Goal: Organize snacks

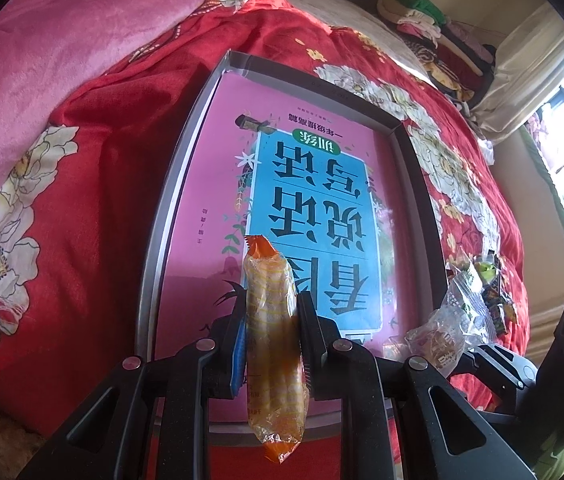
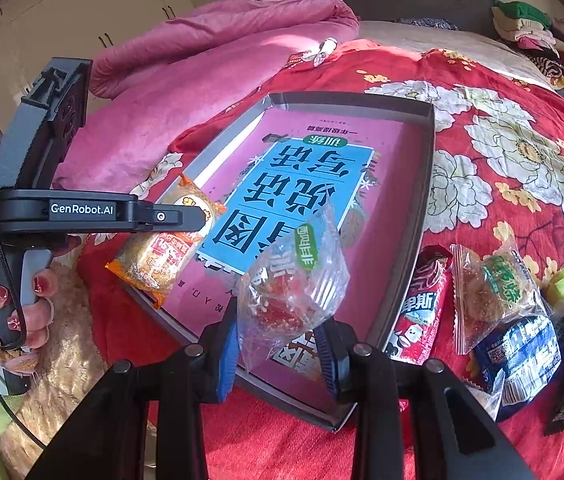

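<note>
While each tool (image 1: pixel 270 344) (image 2: pixel 278 354) clamps a snack, wrappers hide the tray's (image 2: pixel 427 168) book cover.

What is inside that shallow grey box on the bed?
The grey box holds a pink book with a blue title panel, lying flat and covering nearly its whole floor. No snack rests inside yet. Whatever lies beneath the book is hidden.

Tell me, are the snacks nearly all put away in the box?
Not yet. The shallow grey box holds only a pink book, no snacks. The left gripper pinches an orange-ended biscuit packet; the right gripper holds a clear wrapped sweet. A pile of wrapped snacks waits on the red flowered quilt.
</note>
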`<action>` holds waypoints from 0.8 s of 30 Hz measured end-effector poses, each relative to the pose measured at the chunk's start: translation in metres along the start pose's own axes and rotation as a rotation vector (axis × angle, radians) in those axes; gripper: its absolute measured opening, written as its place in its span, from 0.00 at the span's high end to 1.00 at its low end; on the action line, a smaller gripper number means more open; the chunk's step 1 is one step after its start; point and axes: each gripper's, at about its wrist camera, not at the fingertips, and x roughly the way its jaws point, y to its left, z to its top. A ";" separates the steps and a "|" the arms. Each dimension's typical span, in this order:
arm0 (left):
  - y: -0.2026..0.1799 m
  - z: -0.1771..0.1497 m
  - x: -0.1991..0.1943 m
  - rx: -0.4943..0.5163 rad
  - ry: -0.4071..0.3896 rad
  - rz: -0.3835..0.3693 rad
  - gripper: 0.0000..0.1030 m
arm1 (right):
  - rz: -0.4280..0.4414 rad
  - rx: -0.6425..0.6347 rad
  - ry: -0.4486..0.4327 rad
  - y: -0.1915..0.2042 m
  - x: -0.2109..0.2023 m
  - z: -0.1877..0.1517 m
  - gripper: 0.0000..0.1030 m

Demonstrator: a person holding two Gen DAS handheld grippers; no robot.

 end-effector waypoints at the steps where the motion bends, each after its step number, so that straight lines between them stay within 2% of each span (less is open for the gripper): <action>1: 0.000 0.000 0.001 0.000 0.001 0.003 0.78 | 0.002 0.002 0.004 0.000 0.001 0.000 0.66; 24: -0.002 0.000 0.000 0.028 0.006 0.010 0.78 | -0.009 0.014 0.039 -0.005 -0.001 -0.007 0.64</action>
